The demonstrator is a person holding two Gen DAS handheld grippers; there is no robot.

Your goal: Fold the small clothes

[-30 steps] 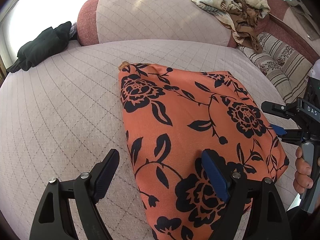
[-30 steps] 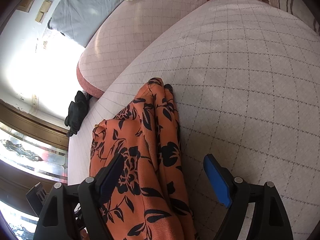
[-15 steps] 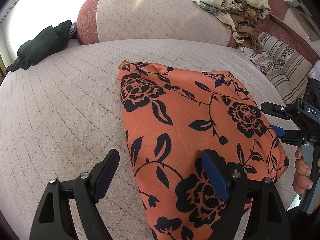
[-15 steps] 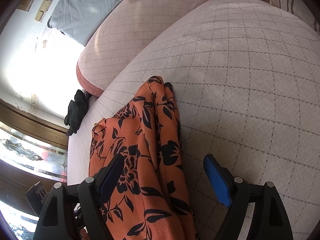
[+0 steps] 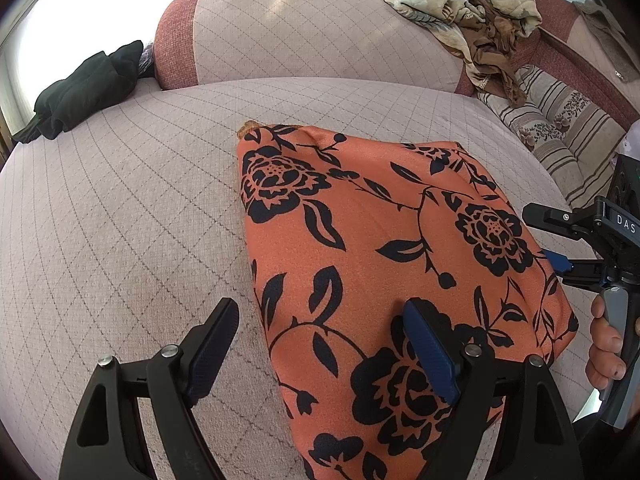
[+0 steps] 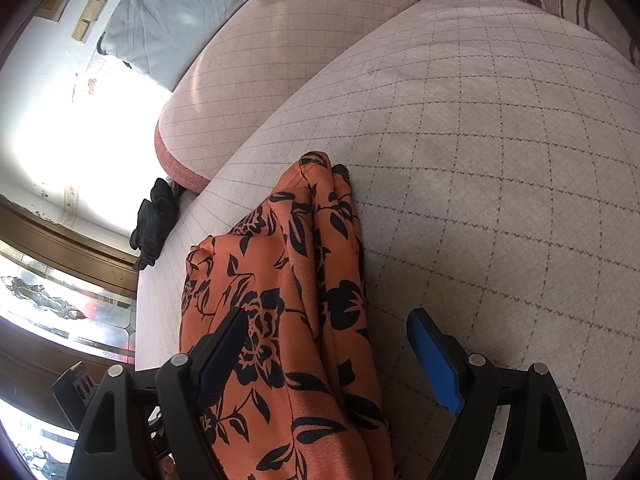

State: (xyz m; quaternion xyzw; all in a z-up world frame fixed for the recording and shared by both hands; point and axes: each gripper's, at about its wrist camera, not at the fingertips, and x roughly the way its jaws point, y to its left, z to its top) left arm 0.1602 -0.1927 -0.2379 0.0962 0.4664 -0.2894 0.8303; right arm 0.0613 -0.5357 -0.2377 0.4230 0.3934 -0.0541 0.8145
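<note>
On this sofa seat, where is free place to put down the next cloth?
Free: the seat between the orange floral cloth and the black garment; also right of the cloth. Crowded: the backrest corner with crumpled clothes.

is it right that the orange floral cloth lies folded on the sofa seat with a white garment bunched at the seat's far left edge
Not quite: the garment bunched at the far left edge is black, not white, as the left wrist view shows. The orange floral cloth does lie folded on the sofa seat.

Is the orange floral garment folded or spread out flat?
Folded: the orange floral garment lies as a compact block on the quilted cushion, and the right wrist view shows stacked layers along its edge.
</note>
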